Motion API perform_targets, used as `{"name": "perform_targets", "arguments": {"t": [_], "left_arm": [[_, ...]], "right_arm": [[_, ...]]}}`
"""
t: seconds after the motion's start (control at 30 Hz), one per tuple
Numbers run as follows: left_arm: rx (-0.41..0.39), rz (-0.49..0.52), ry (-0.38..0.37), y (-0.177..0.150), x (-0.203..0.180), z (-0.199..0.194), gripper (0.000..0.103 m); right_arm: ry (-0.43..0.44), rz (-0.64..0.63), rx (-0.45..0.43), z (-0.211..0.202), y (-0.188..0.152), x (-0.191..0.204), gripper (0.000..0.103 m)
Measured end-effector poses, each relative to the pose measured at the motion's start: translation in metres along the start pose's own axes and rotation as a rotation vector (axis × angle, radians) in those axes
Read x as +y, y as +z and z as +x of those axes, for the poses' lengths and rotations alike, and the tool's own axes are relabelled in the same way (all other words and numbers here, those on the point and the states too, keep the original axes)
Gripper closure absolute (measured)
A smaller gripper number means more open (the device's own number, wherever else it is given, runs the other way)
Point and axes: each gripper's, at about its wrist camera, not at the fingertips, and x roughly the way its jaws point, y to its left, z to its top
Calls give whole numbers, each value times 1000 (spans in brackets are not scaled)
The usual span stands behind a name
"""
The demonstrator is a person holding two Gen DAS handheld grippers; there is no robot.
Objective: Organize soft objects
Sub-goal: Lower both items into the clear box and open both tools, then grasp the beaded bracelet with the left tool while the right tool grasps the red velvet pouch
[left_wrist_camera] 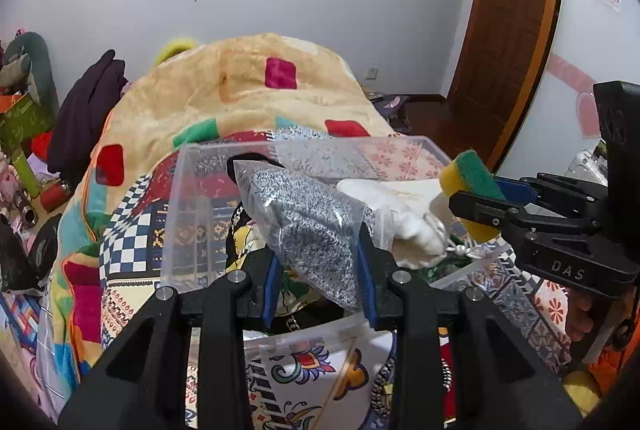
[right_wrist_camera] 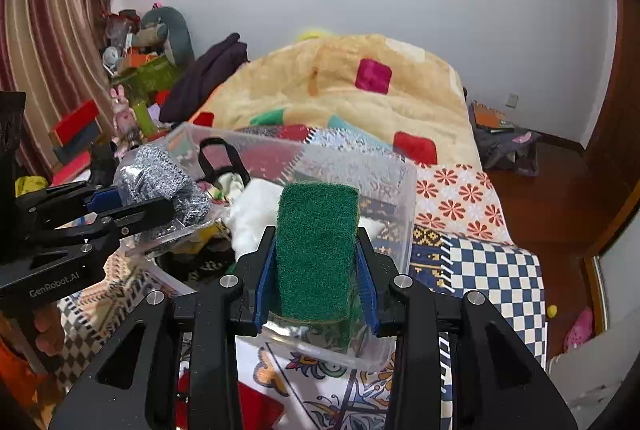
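Note:
My left gripper (left_wrist_camera: 320, 270) is shut on a clear bag of grey steel wool (left_wrist_camera: 308, 222) and holds it over a clear plastic bin (left_wrist_camera: 188, 214) on the bed. The bag also shows in the right wrist view (right_wrist_camera: 160, 186). My right gripper (right_wrist_camera: 316, 282) is shut on a green and yellow sponge (right_wrist_camera: 316, 250), held above the bin's right side (right_wrist_camera: 404, 214). The sponge shows in the left wrist view (left_wrist_camera: 472, 190). Inside the bin lie a white soft item (left_wrist_camera: 404, 222) and dark patterned cloth (left_wrist_camera: 296, 294).
A folded beige blanket with coloured squares (left_wrist_camera: 248, 86) is piled behind the bin. A patchwork bedspread (right_wrist_camera: 480, 262) covers the bed. Clutter and boxes (right_wrist_camera: 140, 78) stand at the left by the curtain. A wooden door (left_wrist_camera: 512, 22) and wooden floor are on the right.

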Motion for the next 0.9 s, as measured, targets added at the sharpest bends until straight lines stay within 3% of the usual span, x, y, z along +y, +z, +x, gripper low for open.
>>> {"name": "perform_targets", "arguments": {"t": [0.23,0.37,0.67,0.9], "left_arm": [[15,26,15,-3,-4,5,68],[27,13,11,-3,-4,3,56],[-75,28,36,3,-5,-41,33],[-144,37,37,3,-11,-77,13]], "right_arm": [[-14,-8,39,10,-5,-1,66],[-24,-13,32,8,-5,0,41],[-27,-1,-41,-25,3,-2,20],[2,-24,-52,-50,0,9,17]]}}
